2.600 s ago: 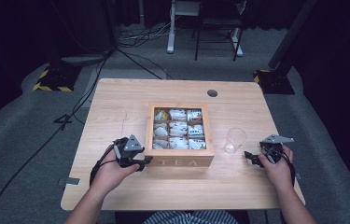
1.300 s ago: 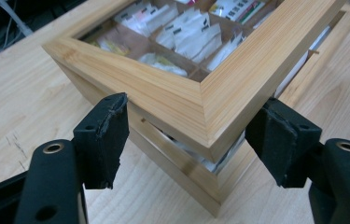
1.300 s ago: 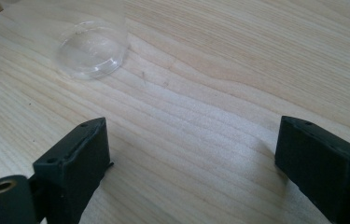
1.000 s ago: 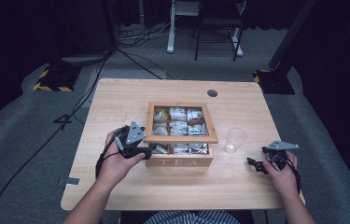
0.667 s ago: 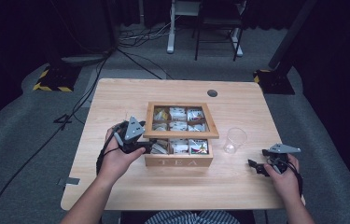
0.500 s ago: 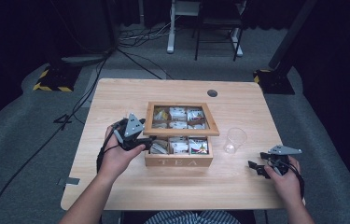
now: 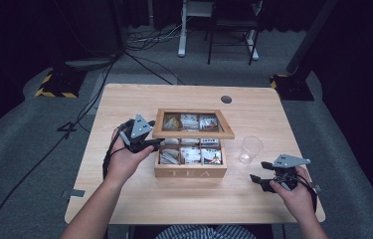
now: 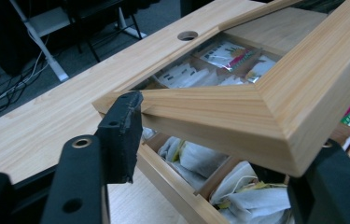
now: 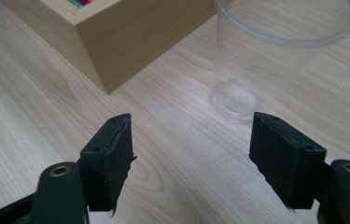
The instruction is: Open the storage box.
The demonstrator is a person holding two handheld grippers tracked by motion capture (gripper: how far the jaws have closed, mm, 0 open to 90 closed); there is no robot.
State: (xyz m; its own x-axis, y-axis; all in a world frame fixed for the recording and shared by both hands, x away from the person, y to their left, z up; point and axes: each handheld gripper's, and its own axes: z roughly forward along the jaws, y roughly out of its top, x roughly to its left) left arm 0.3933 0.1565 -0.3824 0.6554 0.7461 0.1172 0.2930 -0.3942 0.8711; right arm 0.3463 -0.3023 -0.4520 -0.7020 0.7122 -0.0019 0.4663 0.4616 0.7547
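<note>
1. Pale wooden rectangular table (image 7: 124, 209) carries everything I am working with.
2. Light wooden tea box (image 7: 190, 172) with the word TEA on its front wall sits at the middle of that table; its compartments hold white tea bags (image 8: 196, 158) and paper sachets.
3. Wooden framed lid with a glass pane (image 7: 194, 123) is tilted up over the box, raised at its front edge; through the pane I see more sachets.
4. My left gripper (image 7: 146, 145) is at the box's left front corner. In the left gripper view the lid's wooden corner (image 8: 275, 126) sits between the two black jaws. They have just been closing in on it; one pad (image 8: 122, 135) lies against the frame's edge, the other is under the corner, so I read a narrow grip on the lid.
5. Clear plastic cup (image 7: 250, 150) stands upright just right of the box, apart from it.
6. My right gripper (image 7: 261, 180) hovers near the cup, on my side of it. Its jaws have just been narrowing slightly but stand wide, with bare tabletop between them and the cup (image 9: 275, 60) just beyond the pads.
</note>
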